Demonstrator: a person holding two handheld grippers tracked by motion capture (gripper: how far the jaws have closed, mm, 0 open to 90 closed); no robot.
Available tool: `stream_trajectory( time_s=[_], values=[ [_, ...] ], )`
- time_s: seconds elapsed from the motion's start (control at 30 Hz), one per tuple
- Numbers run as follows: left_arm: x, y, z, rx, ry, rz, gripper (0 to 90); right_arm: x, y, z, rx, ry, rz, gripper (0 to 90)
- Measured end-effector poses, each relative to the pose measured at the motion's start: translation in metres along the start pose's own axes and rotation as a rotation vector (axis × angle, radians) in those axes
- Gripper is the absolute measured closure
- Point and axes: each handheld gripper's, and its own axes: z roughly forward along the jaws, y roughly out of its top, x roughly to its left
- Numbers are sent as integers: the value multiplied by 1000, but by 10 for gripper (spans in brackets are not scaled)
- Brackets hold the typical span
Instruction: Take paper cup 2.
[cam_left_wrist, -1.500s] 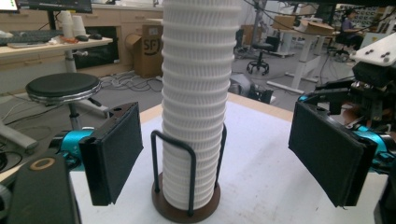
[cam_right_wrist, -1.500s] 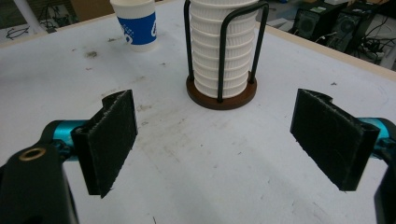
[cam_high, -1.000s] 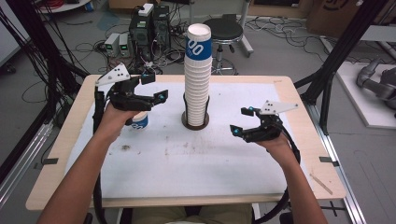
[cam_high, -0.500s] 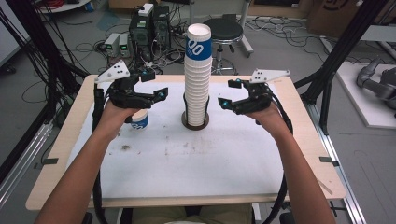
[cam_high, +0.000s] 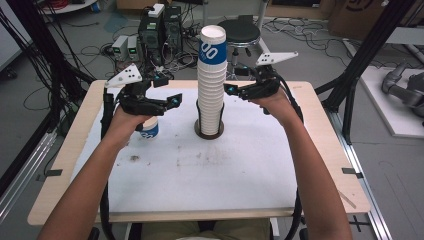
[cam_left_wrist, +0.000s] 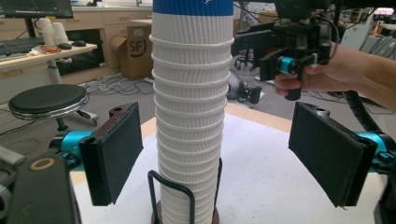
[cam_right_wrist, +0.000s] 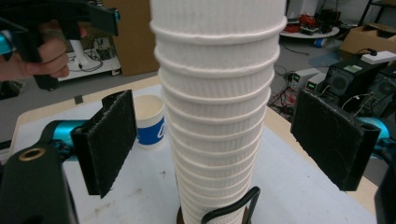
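A tall stack of cups (cam_high: 211, 82) stands upright in a wire holder (cam_high: 209, 131) at the middle of the counter (cam_high: 240, 170), and one single cup (cam_high: 149, 129) stands apart to its left, just below the left hand. The step in hand looks like taking another cup off the stack: both tools face it from opposite sides. The left tool (cam_high: 170, 99) hovers beside the stack with its jaws released; in the left gripper view the black pads (cam_left_wrist: 116, 151) stand wide on either side of the ribbed column, touching nothing. The right tool (cam_high: 231, 90) is likewise released, near the upper part of the stack, and its own view shows the pads (cam_right_wrist: 109, 140) clear of the cups on both sides. Next, I judge, one tool must close gently on the stack to steady it while the other grips the top cup by its rim and lifts straight up. The cups nest tightly, so a crooked pull could tilt the whole column or drag several cups along.
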Motion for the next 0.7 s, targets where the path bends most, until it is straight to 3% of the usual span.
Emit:
stream_trajectory(
  time_s=[0.23, 0.7],
  values=[
    [2, 1, 0, 0, -2, -4, 174, -7, 3, 10, -4, 26, 14, 147],
    [9, 10, 5, -10, -7, 1, 174, -10, 12, 33, -10, 39, -18, 145]
  ],
)
